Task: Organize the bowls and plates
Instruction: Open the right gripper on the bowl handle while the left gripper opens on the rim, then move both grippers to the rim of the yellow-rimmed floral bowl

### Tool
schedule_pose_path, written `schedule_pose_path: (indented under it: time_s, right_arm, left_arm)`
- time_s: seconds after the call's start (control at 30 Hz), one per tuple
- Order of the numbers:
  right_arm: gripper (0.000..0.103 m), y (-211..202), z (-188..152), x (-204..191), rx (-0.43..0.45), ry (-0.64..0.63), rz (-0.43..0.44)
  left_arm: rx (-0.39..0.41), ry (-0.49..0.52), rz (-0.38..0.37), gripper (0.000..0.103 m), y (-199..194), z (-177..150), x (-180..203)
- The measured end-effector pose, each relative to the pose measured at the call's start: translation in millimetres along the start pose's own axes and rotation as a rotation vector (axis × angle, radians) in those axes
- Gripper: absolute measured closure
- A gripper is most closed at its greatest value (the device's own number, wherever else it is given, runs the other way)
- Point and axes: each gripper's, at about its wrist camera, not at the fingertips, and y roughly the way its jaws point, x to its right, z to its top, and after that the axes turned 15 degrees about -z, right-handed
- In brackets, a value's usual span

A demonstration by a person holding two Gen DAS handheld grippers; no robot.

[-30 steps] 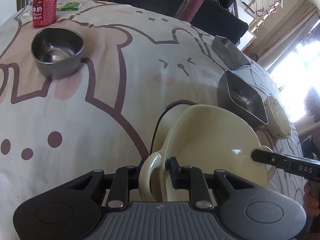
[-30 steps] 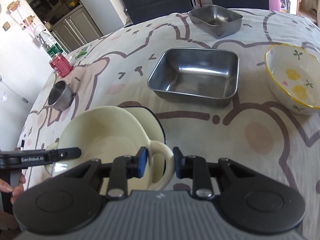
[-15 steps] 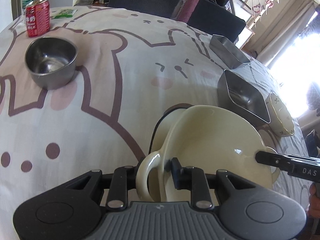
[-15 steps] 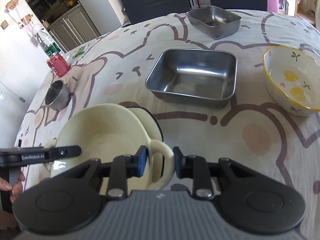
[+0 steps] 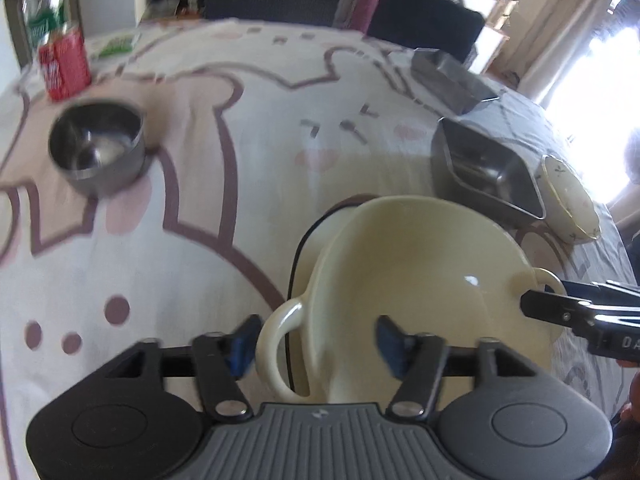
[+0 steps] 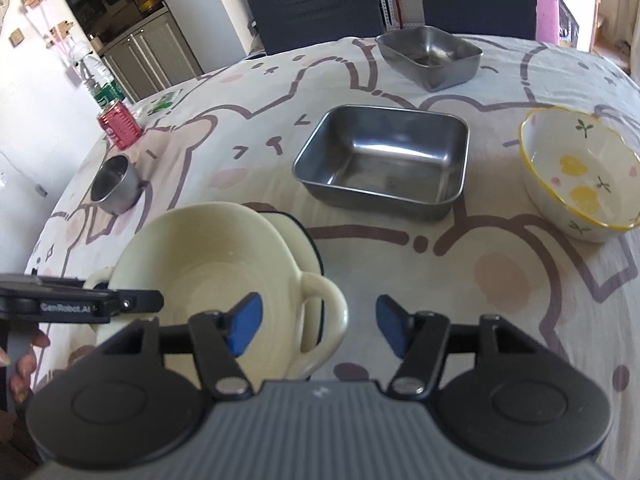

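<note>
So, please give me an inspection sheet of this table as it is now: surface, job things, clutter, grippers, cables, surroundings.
Surface: cartoon-print tablecloth.
Job's things: cream two-handled bowl nested in a second cream dish; large steel tray; small steel tray; round steel bowl; flowered bowl.
Clutter: red can, plastic bottle, green packet.
Grippers: left hand-held gripper and right hand-held gripper open, jaws just opened, each clear of a bowl handle between them.
Cables: nothing seen.
Surroundings: dark chairs, kitchen cabinets, bright window.
</note>
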Motion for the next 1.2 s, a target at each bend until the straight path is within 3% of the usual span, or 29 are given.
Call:
schedule_pose_path:
  time_s: [0.13, 0.23, 0.4, 0.57, 0.7, 0.87, 1.2]
  right_arm:
    - [0.028, -5.7, -4.0, -2.5, 0.015, -0.021, -0.001]
    - [0.019, -9.8, -6.9, -3.7, 0.021, -0.029, -0.001]
    - [0.01, -20.3, -11.1, -3.8, 0.058, -0.035, -0.009]
    - [0.0, -33.9, -16.9, -1.7, 0.106, -0.026, -0.029]
    - [0.0, -45.6, -20.0, 1.9, 0.119, -0.022, -0.035]
    - [0.0, -72.5, -23.8, 12.4, 0.204, -0.04, -0.115]
    - [0.0, -119.9, -18.8, 91.1, 0.316, 0.093, -0.234]
  left_arm:
    - [0.04, 0.03, 0.012, 0.02, -13.9, -1.1, 9.3]
    - [0.049, 0.045, 0.025, 0.01, -21.2, -2.9, 13.9]
    - [0.055, 0.061, 0.037, 0.003, -30.5, -9.2, 19.3]
    - [0.071, 0.074, 0.033, 0.001, -42.1, -16.1, 28.6]
    - [0.114, 0.099, 0.02, 0.0, -54.0, -15.7, 46.6]
    - [0.177, 0.156, -0.034, 0.0, -65.0, -10.2, 81.6]
    - [0.236, 0.241, -0.179, 0.0, -51.9, 15.9, 155.3]
